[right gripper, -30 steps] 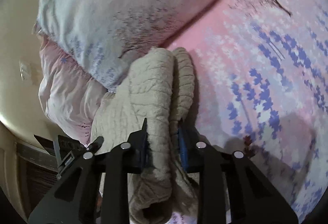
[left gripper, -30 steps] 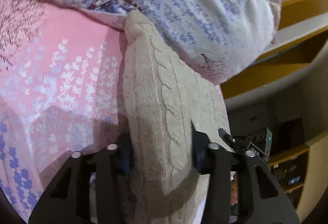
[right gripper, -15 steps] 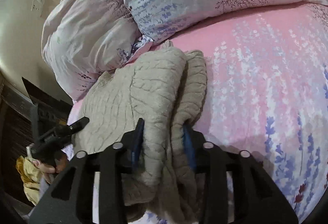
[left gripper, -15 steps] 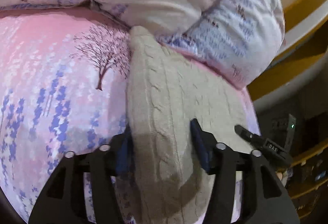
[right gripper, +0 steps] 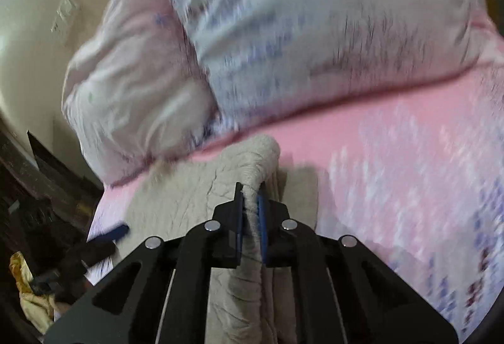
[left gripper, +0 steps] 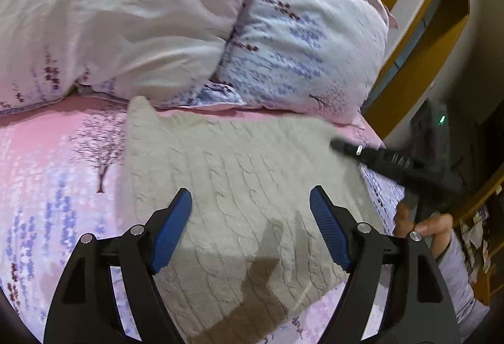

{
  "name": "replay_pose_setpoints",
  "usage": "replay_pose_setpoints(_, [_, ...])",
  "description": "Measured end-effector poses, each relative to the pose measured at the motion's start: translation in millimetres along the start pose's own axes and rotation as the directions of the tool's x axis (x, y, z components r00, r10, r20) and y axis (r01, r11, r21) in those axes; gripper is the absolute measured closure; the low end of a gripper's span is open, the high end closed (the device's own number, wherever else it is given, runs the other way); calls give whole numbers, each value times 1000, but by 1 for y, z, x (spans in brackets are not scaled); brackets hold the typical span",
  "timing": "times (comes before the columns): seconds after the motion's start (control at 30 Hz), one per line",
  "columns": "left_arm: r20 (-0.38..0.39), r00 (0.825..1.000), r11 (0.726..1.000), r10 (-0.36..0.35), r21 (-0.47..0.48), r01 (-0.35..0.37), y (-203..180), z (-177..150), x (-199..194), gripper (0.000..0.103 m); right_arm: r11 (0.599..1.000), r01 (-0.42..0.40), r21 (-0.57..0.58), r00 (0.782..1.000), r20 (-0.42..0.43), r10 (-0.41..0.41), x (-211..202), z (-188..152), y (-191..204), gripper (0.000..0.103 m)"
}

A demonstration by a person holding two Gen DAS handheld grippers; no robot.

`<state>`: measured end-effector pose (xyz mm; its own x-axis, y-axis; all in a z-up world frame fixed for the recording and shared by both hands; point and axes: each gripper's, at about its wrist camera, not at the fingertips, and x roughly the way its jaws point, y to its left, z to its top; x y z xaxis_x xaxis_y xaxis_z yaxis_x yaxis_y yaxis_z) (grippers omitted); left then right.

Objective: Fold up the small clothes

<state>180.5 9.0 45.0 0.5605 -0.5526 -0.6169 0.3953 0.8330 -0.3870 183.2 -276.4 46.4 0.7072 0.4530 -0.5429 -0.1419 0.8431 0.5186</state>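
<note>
A beige cable-knit sweater (left gripper: 252, 161) lies folded on the pink flowered bed sheet (left gripper: 47, 155), just below the pillows. My left gripper (left gripper: 250, 196) hovers over its near part. Its jaws are opening, and the blue pads (left gripper: 171, 227) stand wide apart and press on nothing. In the right wrist view my right gripper (right gripper: 250, 191) is shut on a raised fold of the sweater (right gripper: 176, 196), with the knit pinched between its blue pads. The left wrist view shows the right gripper (left gripper: 393, 160) at the sweater's right edge, held by a hand (left gripper: 422, 227).
Two large flowered pillows (left gripper: 141, 13) lean along the far side of the bed. A wooden shelf or headboard (left gripper: 419, 38) and a dark device with a green light (left gripper: 441, 120) stand to the right. A wall switch (right gripper: 64, 15) and a yellow cloth (right gripper: 28, 290) are off the bed's left edge.
My left gripper has opened wide and drawn back and up off the sweater. My right gripper has shut on a fold of the sweater, and both views have rolled level.
</note>
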Motion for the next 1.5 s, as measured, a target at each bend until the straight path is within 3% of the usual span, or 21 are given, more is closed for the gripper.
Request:
replay_pose_setpoints(0.17, [-13,1000,1000,-14,13,14,-5,0,10,24,994,109,12,993,-39,-108,13,5,-19,96])
replay_pose_setpoints(0.27, [-28,999,999,16,47,-14,-9,-2,19,24,990,124,73,988,-97,-117,33,-2,-35,96])
replay_pose_setpoints(0.37, [-28,997,991,67,115,-64,-16,-8,22,24,991,110,80,989,-108,-101,32,-3,-37,87])
replay_pose_setpoints(0.4, [-28,997,991,69,119,-65,-17,-9,18,24,991,97,97,990,-111,-86,25,-2,-37,75])
replay_pose_setpoints(0.47, [-19,999,994,45,98,-43,-12,-13,1,25,990,48,132,995,-96,-35,0,-5,-39,67])
replay_pose_setpoints(0.57, [14,999,997,38,62,-39,-1,-23,-29,25,993,-18,118,998,-65,26,-39,-22,-29,64])
replay_pose_setpoints(0.7, [24,997,997,75,0,-75,17,-43,-58,25,994,-72,82,995,-62,77,-76,-57,-17,64])
replay_pose_setpoints(0.87, [-40,995,993,89,-69,-91,31,-66,-53,25,996,-82,22,991,-105,83,-77,-82,5,64])
replay_pose_setpoints(0.9, [-46,995,993,85,-75,-88,31,-68,-51,25,997,-77,12,990,-116,78,-73,-85,8,67])
replay_pose_setpoints(0.93, [-50,996,993,80,-79,-84,31,-71,-48,25,997,-73,3,990,-120,73,-70,-86,11,80])
replay_pose_setpoints(0.97, [-54,995,993,86,-81,-90,31,-73,-46,29,998,-58,-17,990,-127,55,-64,-88,15,92])
replay_pose_setpoints(1.0, [-67,994,992,87,-84,-92,31,-75,-41,35,999,-30,-24,990,-135,27,-58,-89,16,93])
replay_pose_setpoints(1.03, [-84,994,992,73,-95,-81,32,-76,-36,52,1000,-11,-20,991,-131,9,-57,-91,15,94])
replay_pose_setpoints(1.07, [-100,994,991,52,-121,-64,36,-80,-33,60,1000,15,-14,993,-118,-16,-60,-93,13,95])
replay_pose_setpoints(1.17, [-94,995,985,20,-168,-35,43,-82,-31,63,998,54,35,991,-121,-50,-64,-100,2,95])
replay_pose_setpoints(1.3, [-79,994,991,80,-97,-87,30,-83,-35,61,996,82,44,990,-123,-76,-58,-103,2,94])
replay_pose_setpoints(1.37, [-49,991,991,122,-54,-124,19,-85,-45,47,994,108,5,988,-114,-107,-60,-103,11,87])
replay_pose_setpoints(1.4, [-33,990,990,135,-38,-136,15,-87,-50,42,993,116,-17,988,-99,-117,-63,-103,16,76])
replay_pose_setpoints(1.43, [-4,987,987,159,-12,-159,9,-91,-59,29,990,137,-43,988,-64,-139,-72,-104,21,69])
replay_pose_setpoints(1.47, [19,982,983,185,12,-186,3,-95,-66,19,983,174,-60,984,-33,-176,-77,-105,26,43])
replay_pose_setpoints(1.5, [32,979,978,204,30,-205,-2,-97,-71,16,968,238,-84,971,13,-238,-85,-106,30,23])
